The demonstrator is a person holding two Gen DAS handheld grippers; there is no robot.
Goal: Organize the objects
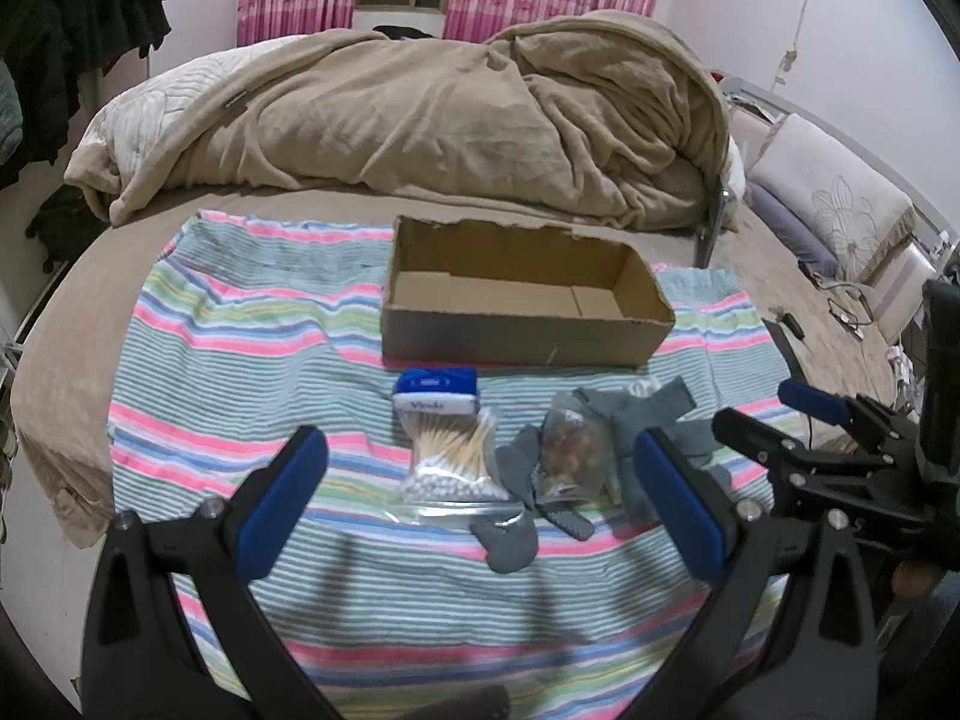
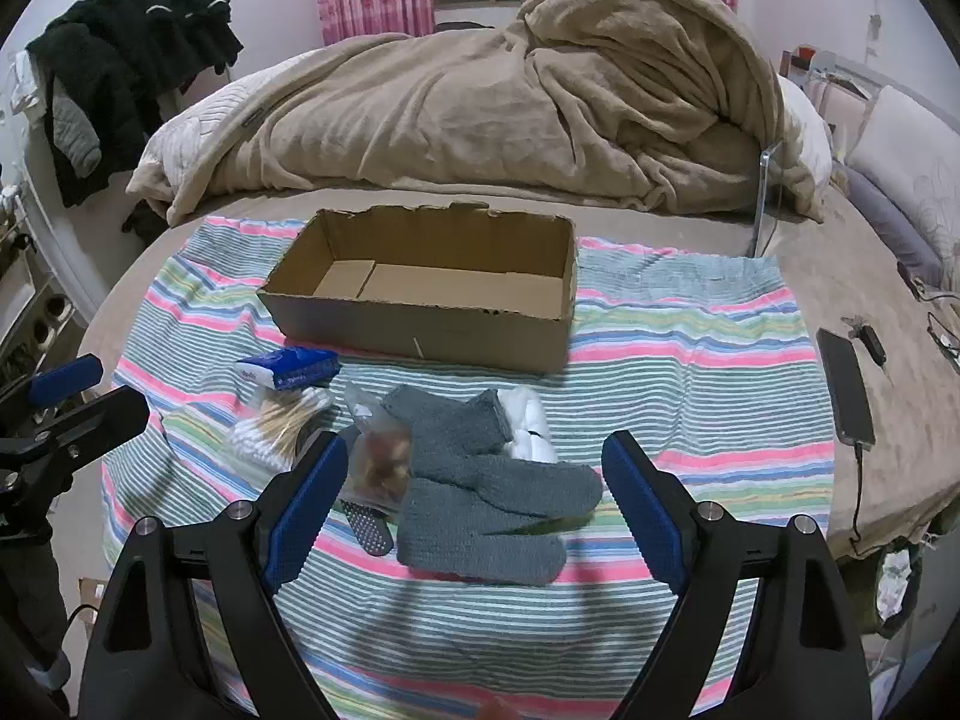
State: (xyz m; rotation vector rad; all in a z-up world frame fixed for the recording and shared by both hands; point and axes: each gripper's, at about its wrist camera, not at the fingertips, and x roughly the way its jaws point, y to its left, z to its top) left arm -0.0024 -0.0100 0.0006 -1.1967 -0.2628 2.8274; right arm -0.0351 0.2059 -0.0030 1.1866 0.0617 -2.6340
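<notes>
An open cardboard box [image 1: 522, 306] [image 2: 432, 294] stands empty on a striped cloth [image 1: 240, 324] [image 2: 690, 360]. In front of it lie a blue tissue pack [image 1: 435, 390] [image 2: 288, 367], a clear bag of cotton swabs [image 1: 447, 462] [image 2: 276, 426], a small bag of brownish items [image 1: 570, 444] [image 2: 381, 462], grey knitted socks [image 2: 480, 498] [image 1: 654, 420] and a white bundle [image 2: 531, 426]. My left gripper [image 1: 480, 492] hangs open above the swabs and the small bag. The right gripper [image 2: 474, 498] is open over the socks and shows at the right edge [image 1: 780, 414] of the left wrist view.
The cloth covers a bed with a heaped beige blanket [image 1: 420, 114] [image 2: 510, 108] behind the box. A phone [image 2: 846, 384] on a cable and a small dark gadget [image 2: 870, 339] lie at the right. Pillows [image 1: 834, 198] sit far right, dark clothes [image 2: 120, 60] hang at the left.
</notes>
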